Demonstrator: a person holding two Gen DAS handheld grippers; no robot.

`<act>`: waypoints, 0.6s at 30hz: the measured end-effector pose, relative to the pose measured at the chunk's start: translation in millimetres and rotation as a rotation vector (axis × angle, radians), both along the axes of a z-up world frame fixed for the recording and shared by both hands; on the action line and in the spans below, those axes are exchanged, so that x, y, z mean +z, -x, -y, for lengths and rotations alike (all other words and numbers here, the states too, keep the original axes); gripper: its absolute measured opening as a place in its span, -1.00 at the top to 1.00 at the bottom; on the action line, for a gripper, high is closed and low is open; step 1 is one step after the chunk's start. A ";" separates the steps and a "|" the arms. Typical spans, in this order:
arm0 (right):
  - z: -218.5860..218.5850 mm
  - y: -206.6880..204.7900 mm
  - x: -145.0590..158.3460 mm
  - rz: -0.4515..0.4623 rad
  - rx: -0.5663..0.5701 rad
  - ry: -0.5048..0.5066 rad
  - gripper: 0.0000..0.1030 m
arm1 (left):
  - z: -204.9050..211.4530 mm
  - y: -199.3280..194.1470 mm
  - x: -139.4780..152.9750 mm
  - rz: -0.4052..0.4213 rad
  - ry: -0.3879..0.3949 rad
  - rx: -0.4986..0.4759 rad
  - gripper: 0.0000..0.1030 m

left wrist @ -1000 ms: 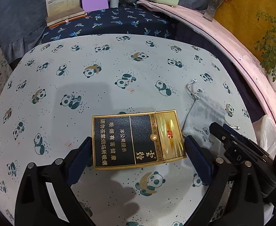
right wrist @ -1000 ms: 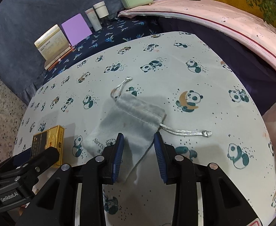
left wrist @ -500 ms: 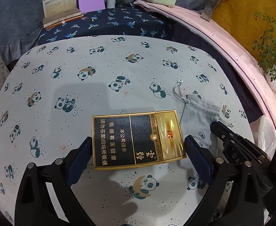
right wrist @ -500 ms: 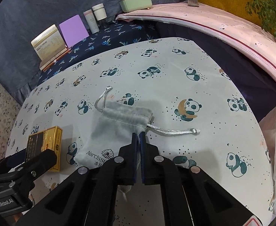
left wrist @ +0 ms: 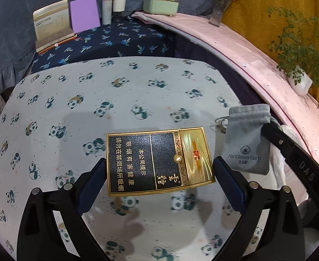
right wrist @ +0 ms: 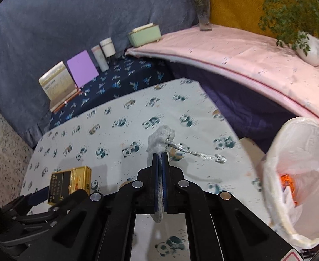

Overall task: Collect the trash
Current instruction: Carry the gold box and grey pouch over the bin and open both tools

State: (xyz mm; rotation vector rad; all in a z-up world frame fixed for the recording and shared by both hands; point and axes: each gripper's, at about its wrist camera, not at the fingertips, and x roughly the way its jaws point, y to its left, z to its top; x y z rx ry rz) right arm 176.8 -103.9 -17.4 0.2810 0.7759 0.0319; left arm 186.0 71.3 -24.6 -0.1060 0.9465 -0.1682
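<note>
Lifted off table since before: 1 pouch in shut R jaws, 1 cig box clamped in L jaws.

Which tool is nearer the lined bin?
Right. The right tool, shut on the grey pouch, is beside the lined bin; the left tool, gripping the cigarette box, is farther off.

I get even, fairly bright indoor light from overhead on both feeds. Soft shadows fall on the panda cloth below the cigarette box, and its gold end throws a sharp glare. The box itself reads crisp, but the pandas just beneath it smear with motion blur. On the right feed the whole cloth looks soft. Both fisheyes bend edges hard, with black vignette corners.
</note>
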 end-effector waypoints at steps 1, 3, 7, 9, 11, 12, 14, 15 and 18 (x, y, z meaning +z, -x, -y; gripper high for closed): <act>3.1 2.3 4.0 0.008 -0.007 -0.001 0.94 | 5.2 2.0 3.3 0.007 -0.001 -0.011 -0.78; 15.7 11.0 14.9 0.033 -0.030 -0.004 0.94 | 18.1 6.4 10.6 0.024 -0.004 -0.035 -0.78; 43.3 29.8 34.2 0.078 -0.080 -0.007 0.94 | 47.5 14.8 23.8 0.051 -0.008 -0.090 -0.78; 58.8 39.1 40.4 0.092 -0.106 -0.005 0.94 | 64.9 19.3 29.9 0.063 -0.011 -0.122 -0.78; 75.3 48.7 45.5 0.104 -0.136 -0.004 0.94 | 81.9 24.4 34.5 0.070 -0.009 -0.153 -0.78; 83.3 53.3 47.3 0.108 -0.151 -0.003 0.94 | 92.8 26.9 36.9 0.074 -0.009 -0.172 -0.78; 101.4 62.6 50.6 0.115 -0.182 0.001 0.94 | 111.6 32.4 40.8 0.081 -0.007 -0.205 -0.78; 109.3 67.0 51.4 0.117 -0.199 0.002 0.94 | 123.7 35.8 42.6 0.086 -0.006 -0.228 -0.78; 133.6 82.2 52.3 0.119 -0.250 0.002 0.94 | 152.8 43.4 46.0 0.094 -0.008 -0.281 -0.78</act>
